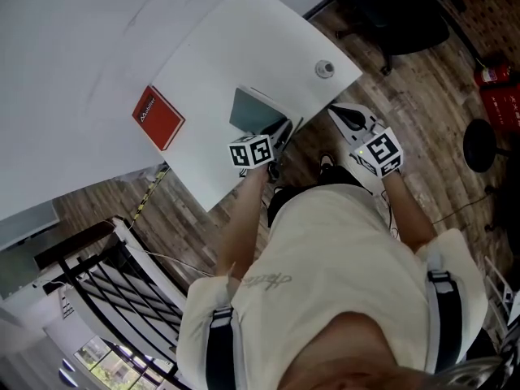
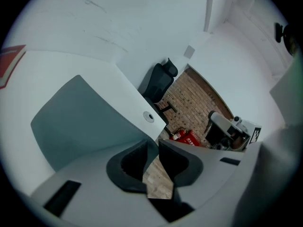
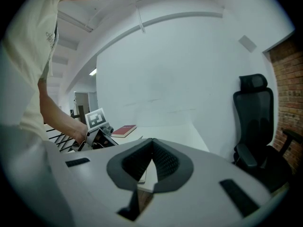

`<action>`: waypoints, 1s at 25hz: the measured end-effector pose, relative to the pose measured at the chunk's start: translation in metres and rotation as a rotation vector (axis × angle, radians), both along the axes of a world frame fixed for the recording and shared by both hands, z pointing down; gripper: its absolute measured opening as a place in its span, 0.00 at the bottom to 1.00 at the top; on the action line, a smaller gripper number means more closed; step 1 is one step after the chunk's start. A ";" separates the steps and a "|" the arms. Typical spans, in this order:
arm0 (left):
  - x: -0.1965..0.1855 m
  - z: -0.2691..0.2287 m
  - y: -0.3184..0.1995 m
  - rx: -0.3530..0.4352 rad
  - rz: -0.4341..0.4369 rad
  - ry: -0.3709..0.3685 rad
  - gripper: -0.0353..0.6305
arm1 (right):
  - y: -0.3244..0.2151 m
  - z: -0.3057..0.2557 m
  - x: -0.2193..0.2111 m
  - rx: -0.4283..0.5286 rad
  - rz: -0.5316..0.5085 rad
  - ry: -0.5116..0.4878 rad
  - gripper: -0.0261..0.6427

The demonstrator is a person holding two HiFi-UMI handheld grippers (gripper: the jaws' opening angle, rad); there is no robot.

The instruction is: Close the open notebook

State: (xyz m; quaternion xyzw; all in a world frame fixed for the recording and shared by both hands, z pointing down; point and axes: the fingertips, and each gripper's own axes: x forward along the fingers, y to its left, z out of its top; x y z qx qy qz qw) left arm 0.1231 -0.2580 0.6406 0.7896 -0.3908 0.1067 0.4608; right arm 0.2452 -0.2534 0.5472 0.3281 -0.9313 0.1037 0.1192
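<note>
The notebook [image 1: 253,112] lies flat near the front edge of the white table [image 1: 219,39], its grey-teal cover [image 2: 80,122] facing up. My left gripper [image 1: 280,131] hangs at the table's edge just in front of the notebook, apart from it. Its jaws [image 2: 152,148] stand a narrow gap apart with only floor showing between them. My right gripper [image 1: 342,114] is off the table's right corner over the wooden floor, and its jaws [image 3: 152,145] meet at the tips with nothing in them.
A red book [image 1: 158,118] lies at the table's left. A round cable grommet [image 1: 325,69] sits near the right corner. A black office chair [image 1: 398,23] and red fire-extinguisher boxes [image 1: 500,96] stand on the floor to the right. A black rack [image 1: 106,283] is at lower left.
</note>
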 end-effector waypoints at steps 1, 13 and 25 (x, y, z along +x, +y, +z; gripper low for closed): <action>0.001 0.000 0.000 0.005 -0.001 -0.023 0.18 | 0.000 0.001 -0.001 -0.003 -0.002 0.001 0.05; -0.002 -0.023 0.009 0.074 -0.046 -0.069 0.22 | 0.002 0.008 -0.015 -0.033 -0.041 -0.005 0.05; -0.074 -0.019 0.067 0.058 -0.243 -0.153 0.08 | 0.017 0.016 -0.063 -0.055 -0.210 0.010 0.05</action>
